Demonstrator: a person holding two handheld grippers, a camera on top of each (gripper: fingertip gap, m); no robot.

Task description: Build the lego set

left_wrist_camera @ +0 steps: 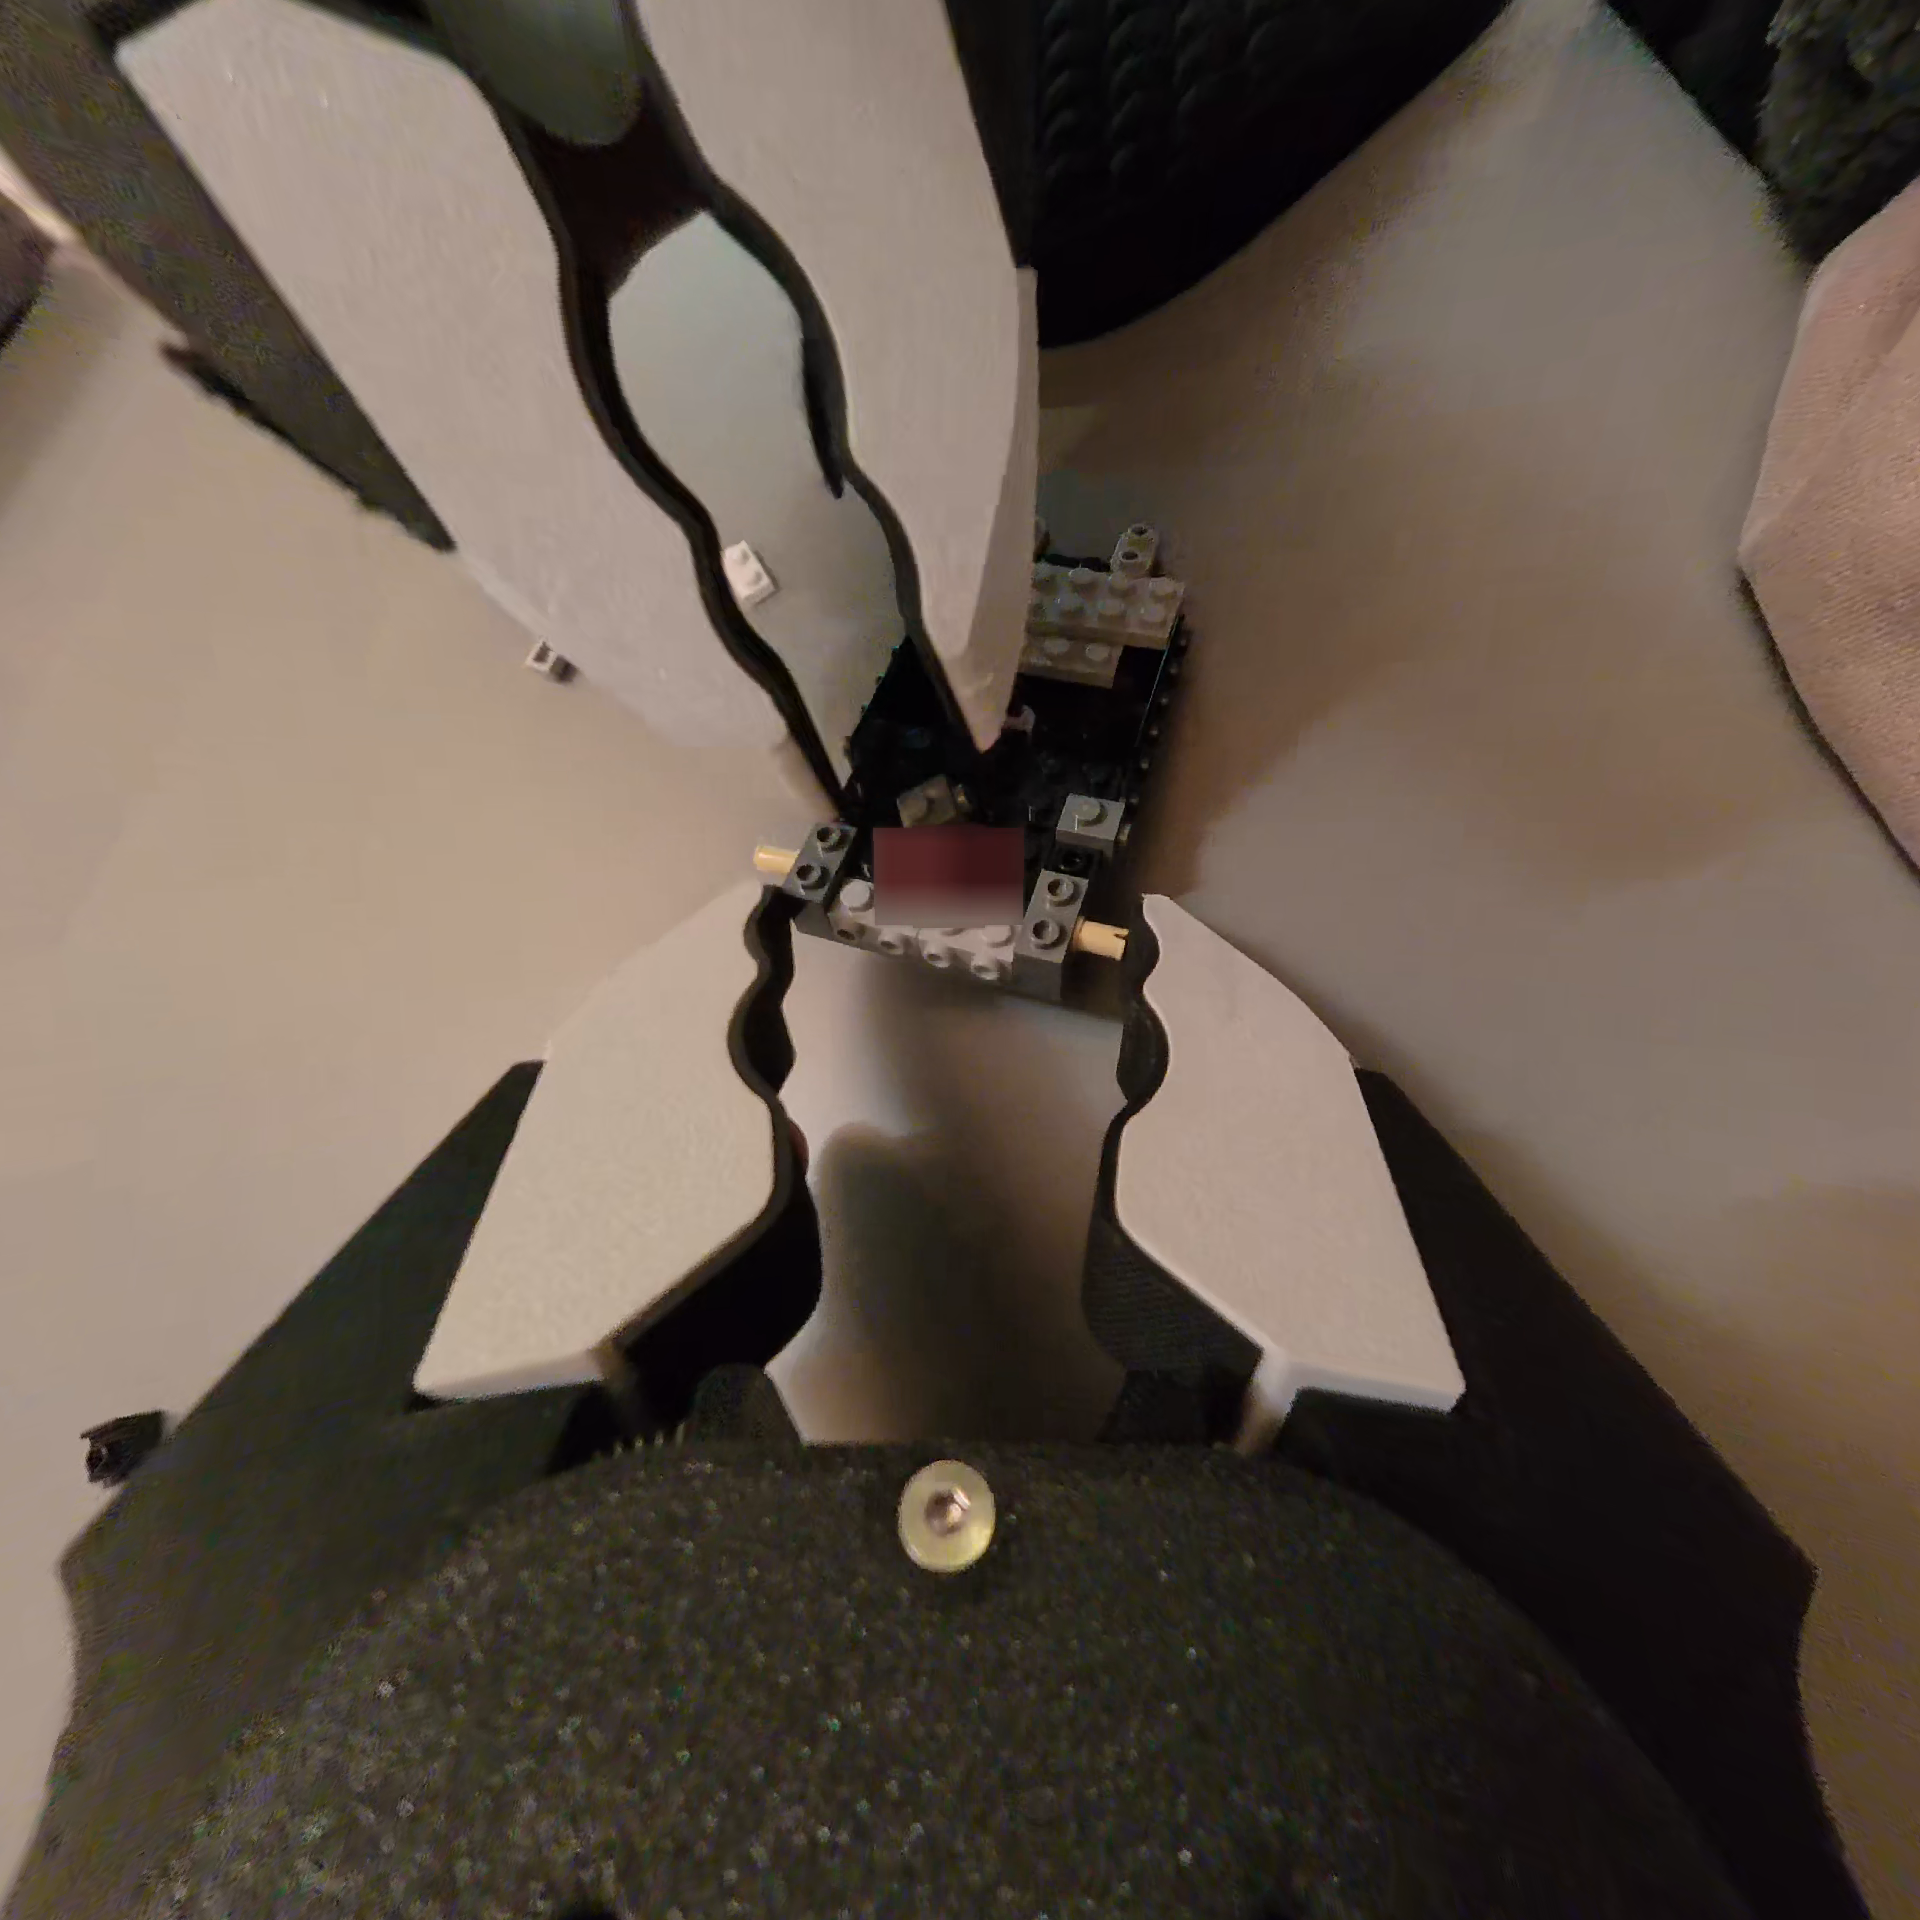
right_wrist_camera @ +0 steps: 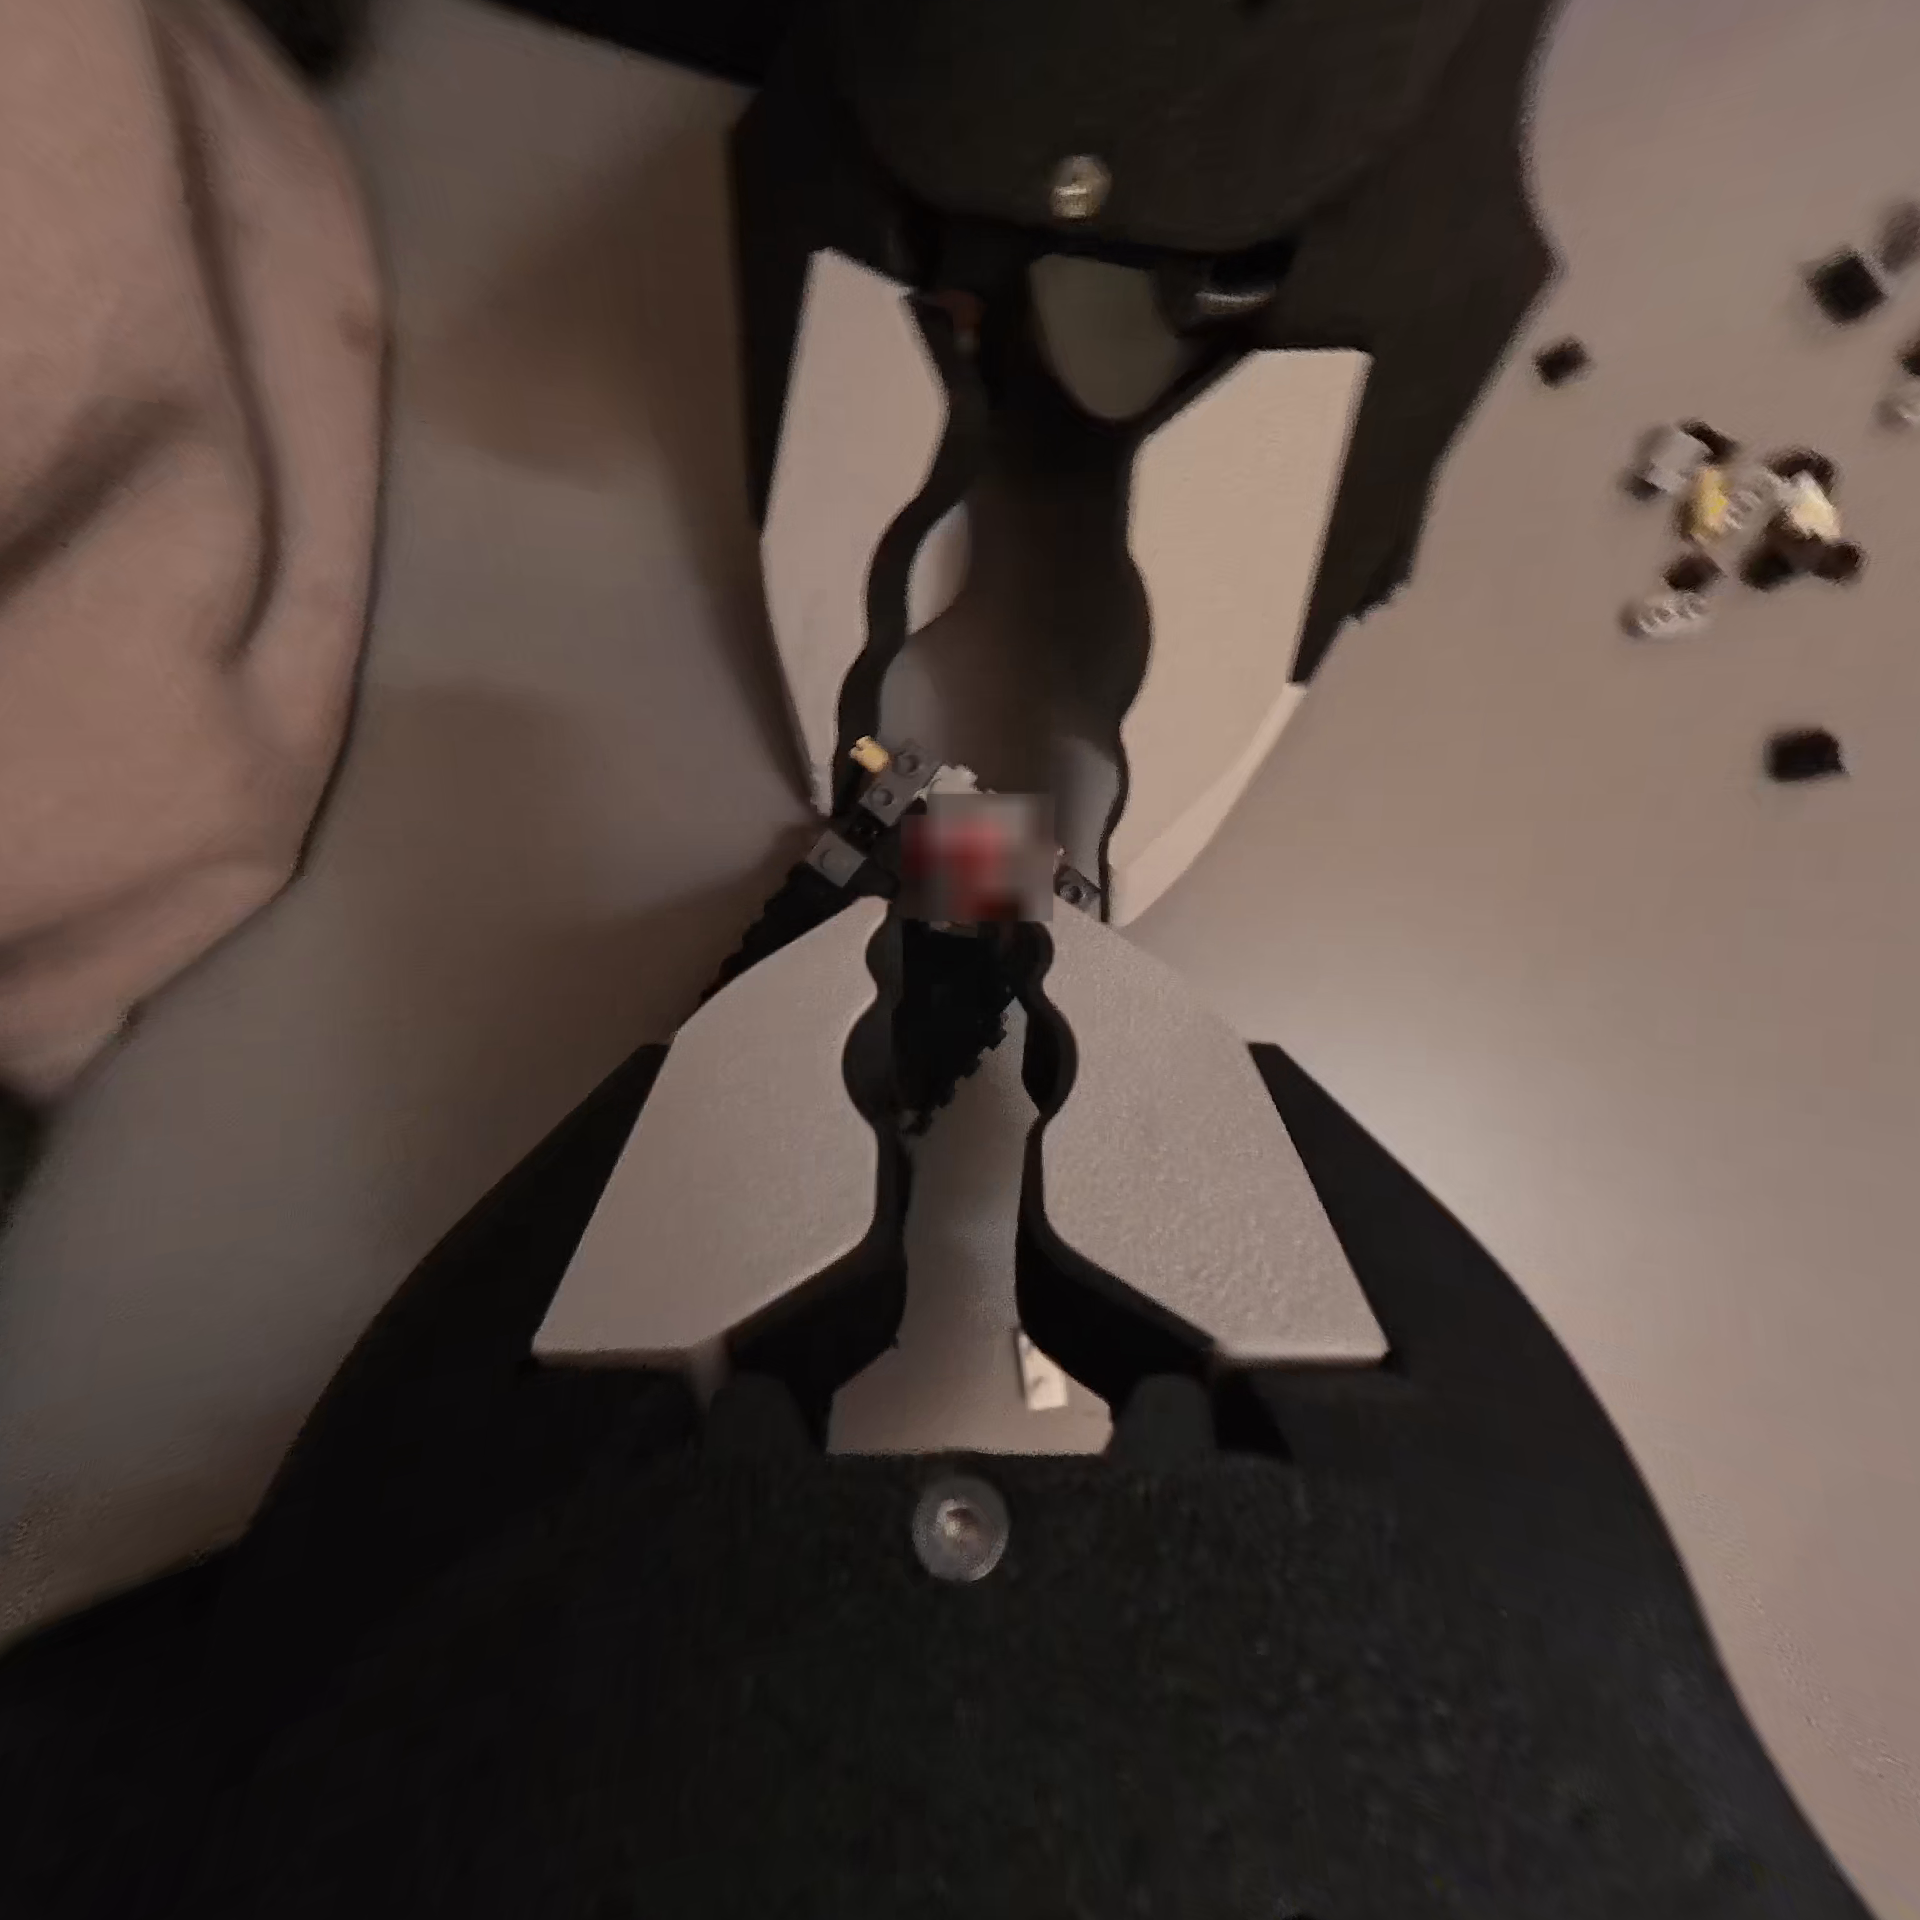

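White-faced left tongs (left_wrist_camera: 945, 925) sit spread wide, tips flanking the near end of the grey-and-black lego build (left_wrist_camera: 1081, 665) on the pale counter (left_wrist_camera: 1455, 935). My right tongs (right_wrist_camera: 951, 977) are narrowed around the build's black middle; actual grip I cannot tell. Loose bricks (right_wrist_camera: 1745, 520) lie scattered well off beside them.

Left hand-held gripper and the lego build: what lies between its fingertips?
The near end of the lego build, its tan pegs pointing at either fingertip of the left hand-held gripper. Left wrist view shows this.
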